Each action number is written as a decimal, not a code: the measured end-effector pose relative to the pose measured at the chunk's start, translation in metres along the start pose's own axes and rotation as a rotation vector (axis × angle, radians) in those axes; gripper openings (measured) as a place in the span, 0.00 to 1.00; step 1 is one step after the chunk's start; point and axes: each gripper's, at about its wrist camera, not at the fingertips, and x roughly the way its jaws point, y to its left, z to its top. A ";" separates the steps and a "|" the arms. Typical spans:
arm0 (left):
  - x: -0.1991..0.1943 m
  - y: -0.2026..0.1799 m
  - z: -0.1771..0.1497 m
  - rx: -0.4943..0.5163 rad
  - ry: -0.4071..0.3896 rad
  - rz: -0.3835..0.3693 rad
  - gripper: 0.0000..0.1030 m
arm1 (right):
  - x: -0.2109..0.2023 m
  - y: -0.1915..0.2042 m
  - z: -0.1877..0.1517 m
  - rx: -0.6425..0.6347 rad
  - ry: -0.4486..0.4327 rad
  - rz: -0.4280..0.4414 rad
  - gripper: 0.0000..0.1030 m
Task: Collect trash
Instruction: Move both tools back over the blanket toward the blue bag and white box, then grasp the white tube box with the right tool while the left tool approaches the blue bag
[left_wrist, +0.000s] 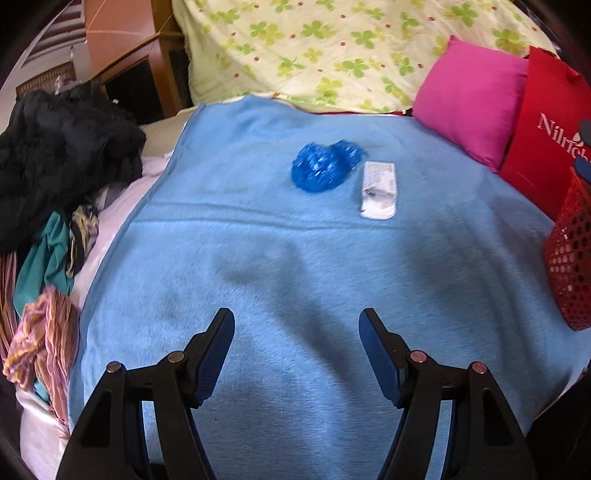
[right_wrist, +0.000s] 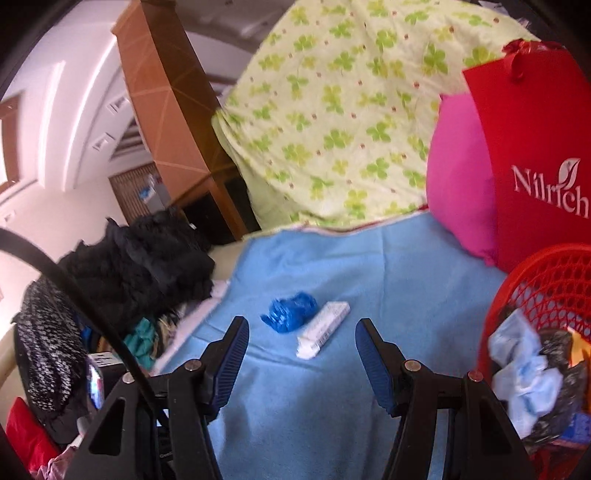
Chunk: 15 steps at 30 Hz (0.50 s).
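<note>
Both grippers, left gripper and right gripper, gape wide, empty. Blue wrapper and white packet lie touching on the blanket, likely next for the red basket, already holding trash.

Two pieces of loose trash are counted on the one light-blue blanket: one crumpled blue wrapper and one white carton. One red mesh basket, one red paper bag and one pink pillow are seen. One clover-print quilt and one black garment heap are counted.
</note>
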 end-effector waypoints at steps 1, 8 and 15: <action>0.002 0.003 -0.001 -0.007 0.004 -0.001 0.69 | 0.005 -0.001 -0.001 0.005 0.017 -0.007 0.63; 0.020 0.021 -0.007 -0.040 0.018 0.017 0.69 | 0.043 -0.002 -0.008 0.039 0.131 -0.058 0.63; 0.039 0.037 0.003 -0.041 -0.016 0.060 0.69 | 0.078 0.008 -0.016 0.000 0.209 -0.094 0.63</action>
